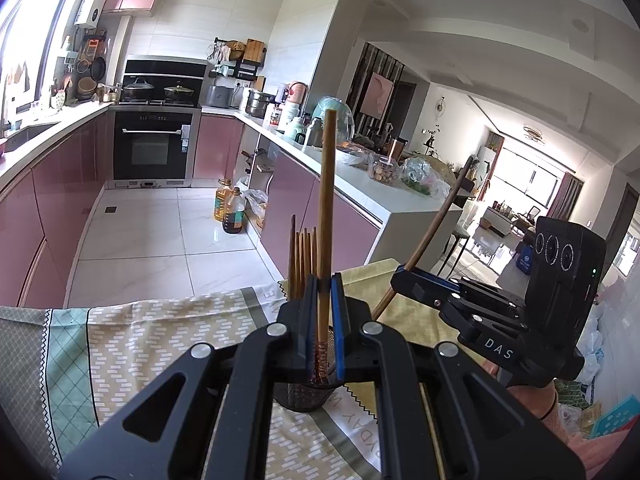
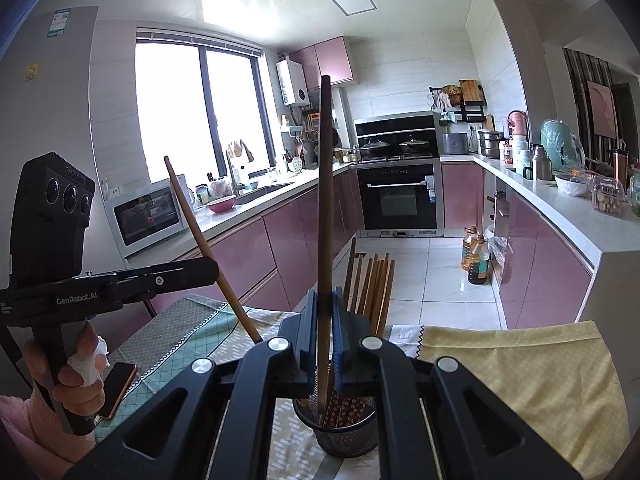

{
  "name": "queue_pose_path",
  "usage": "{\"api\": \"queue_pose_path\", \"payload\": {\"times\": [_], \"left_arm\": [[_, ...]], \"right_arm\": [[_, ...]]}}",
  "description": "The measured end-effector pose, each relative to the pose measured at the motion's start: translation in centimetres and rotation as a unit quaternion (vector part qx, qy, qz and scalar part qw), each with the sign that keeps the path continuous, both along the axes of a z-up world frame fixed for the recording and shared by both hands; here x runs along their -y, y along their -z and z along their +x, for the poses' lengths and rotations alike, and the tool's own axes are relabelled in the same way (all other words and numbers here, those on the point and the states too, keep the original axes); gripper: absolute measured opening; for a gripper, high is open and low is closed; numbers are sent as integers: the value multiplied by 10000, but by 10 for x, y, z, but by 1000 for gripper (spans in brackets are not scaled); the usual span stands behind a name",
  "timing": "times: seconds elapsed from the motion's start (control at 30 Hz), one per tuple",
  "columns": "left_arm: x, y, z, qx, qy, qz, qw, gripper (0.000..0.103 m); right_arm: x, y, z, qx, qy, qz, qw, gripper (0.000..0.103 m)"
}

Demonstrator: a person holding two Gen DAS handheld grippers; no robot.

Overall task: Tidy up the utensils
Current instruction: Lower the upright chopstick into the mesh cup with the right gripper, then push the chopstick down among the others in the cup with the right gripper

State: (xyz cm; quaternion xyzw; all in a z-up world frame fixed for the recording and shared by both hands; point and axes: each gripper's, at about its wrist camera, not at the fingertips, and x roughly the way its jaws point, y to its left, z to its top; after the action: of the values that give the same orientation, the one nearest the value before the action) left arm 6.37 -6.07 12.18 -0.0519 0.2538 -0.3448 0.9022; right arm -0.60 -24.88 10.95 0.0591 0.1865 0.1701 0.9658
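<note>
Left wrist view: the left gripper (image 1: 325, 284) is clenched on a light bamboo chopstick (image 1: 327, 200), which stands nearly upright between the blue pads with its ridged lower end down inside a black mesh utensil cup (image 1: 304, 394). The cup sits on a patterned tablecloth (image 1: 132, 344), directly under the jaws, and a bunch of other chopsticks (image 1: 304, 260) rises out of it just left of the held one, close enough to crowd the fingers. To the right, the right gripper (image 1: 400, 276) comes in from the side, clamped on a dark chopstick (image 1: 434, 220) that slants up and to the right; its lower end drops behind the left gripper's frame, so where it ends cannot be told. Beyond the table edge lie a tiled floor, two oil bottles (image 1: 230, 210) beside the pink cabinets, and a cluttered white counter (image 1: 360, 184). Right wrist view: the right gripper (image 2: 325, 304) is shut on the dark chopstick (image 2: 326, 200), held almost vertical with its tip in the mesh utensil cup (image 2: 340, 436). The standing chopsticks (image 2: 372, 292) lean just right of the jaws. At left, the left gripper (image 2: 214, 272) grips its bamboo chopstick (image 2: 200, 232), tilted up to the left, and a hand (image 2: 68, 368) holds that tool's handle together with a scrap of white tissue. A phone (image 2: 118, 388) lies on the tablecloth (image 2: 192, 332) below it, and a yellow cloth (image 2: 520, 368) covers the table's right side.
</note>
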Motion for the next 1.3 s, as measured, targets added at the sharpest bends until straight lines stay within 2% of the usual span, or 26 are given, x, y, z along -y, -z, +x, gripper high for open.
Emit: {"api": "queue_pose_path", "payload": {"times": [0.53, 1.3], "left_arm": [[17, 10, 14, -188, -33, 333, 9993, 7], [30, 27, 20, -358, -3, 563, 9978, 7]], "right_arm": [[-3, 15, 10, -244, 54, -6, 9997, 6], [-6, 26, 15, -403, 44, -45, 9992, 6]]}}
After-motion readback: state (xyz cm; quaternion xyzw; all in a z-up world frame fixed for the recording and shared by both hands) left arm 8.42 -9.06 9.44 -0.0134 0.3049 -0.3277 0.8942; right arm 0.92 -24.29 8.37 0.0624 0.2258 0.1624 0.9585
